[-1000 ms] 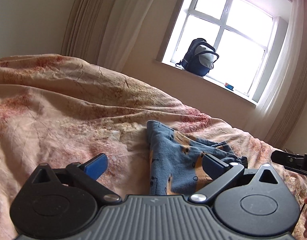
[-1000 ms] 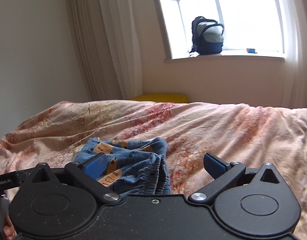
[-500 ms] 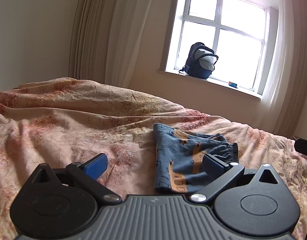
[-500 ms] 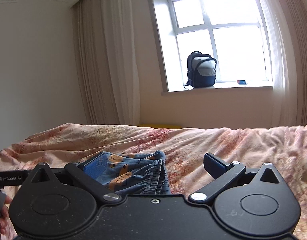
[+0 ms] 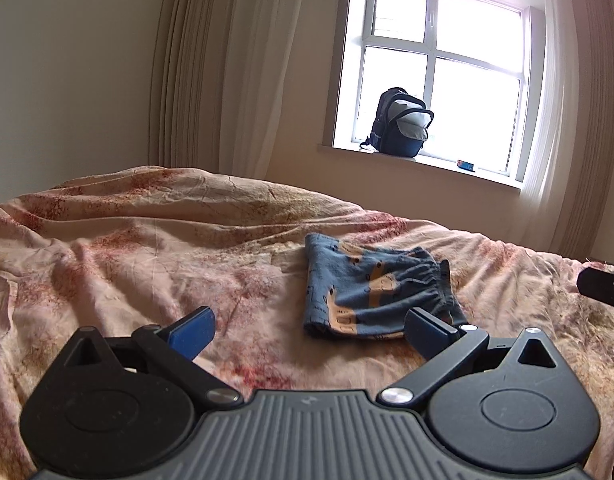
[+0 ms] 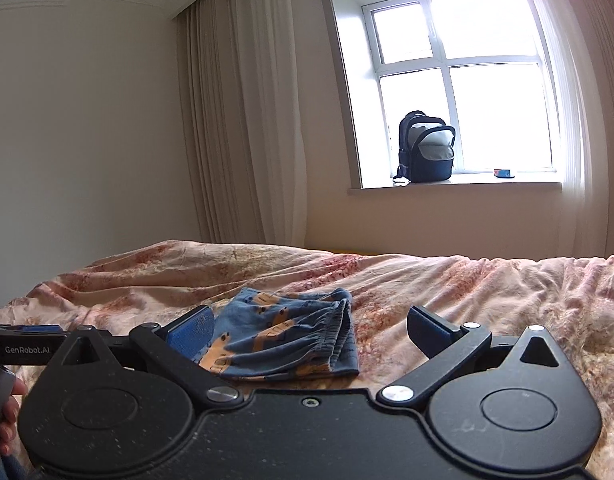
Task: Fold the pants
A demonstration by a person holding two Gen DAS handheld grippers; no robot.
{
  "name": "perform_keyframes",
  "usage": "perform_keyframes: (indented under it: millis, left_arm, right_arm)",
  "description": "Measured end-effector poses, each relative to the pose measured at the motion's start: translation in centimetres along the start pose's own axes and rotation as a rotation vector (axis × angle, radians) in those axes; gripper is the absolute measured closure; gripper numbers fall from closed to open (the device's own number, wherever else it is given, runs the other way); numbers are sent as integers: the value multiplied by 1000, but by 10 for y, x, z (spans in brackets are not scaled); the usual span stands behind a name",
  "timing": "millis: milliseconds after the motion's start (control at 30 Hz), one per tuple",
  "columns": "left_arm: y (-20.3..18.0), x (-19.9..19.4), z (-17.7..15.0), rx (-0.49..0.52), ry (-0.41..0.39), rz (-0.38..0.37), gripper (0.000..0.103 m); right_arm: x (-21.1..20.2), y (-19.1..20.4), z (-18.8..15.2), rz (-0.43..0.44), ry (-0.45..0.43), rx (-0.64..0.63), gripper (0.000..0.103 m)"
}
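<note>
The blue pants with orange print (image 5: 371,292) lie folded into a small bundle on the bedspread (image 5: 147,248), ahead and to the right in the left wrist view. They also show in the right wrist view (image 6: 283,340), just ahead and left of centre. My left gripper (image 5: 311,332) is open and empty, held back from the bundle. My right gripper (image 6: 311,332) is open and empty, also clear of the pants. The right gripper's edge shows at the far right of the left wrist view (image 5: 603,290).
The bed is covered by a wrinkled pink floral bedspread (image 6: 487,292). A dark backpack (image 6: 427,148) and a small box (image 6: 504,173) stand on the window sill beyond the bed. Curtains (image 5: 211,72) hang beside the window.
Both grippers have pulled back and tilted up from the pants, which now look smaller and farther away. The pants lie still on the bed.
</note>
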State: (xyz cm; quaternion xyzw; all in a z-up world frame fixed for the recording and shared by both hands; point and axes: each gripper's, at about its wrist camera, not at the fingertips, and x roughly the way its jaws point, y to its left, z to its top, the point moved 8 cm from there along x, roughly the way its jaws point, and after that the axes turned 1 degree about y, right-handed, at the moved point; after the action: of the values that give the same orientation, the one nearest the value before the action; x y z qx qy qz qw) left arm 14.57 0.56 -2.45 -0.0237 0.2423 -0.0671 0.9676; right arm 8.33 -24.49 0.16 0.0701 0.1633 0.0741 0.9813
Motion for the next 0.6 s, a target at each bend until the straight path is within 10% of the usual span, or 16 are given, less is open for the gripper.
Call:
perform_keyframes:
  millis: [600]
  left_arm:
    - [-4,16,-34,51,28,40,0]
  right_arm:
    - [13,0,-41,-64,61,-30,1]
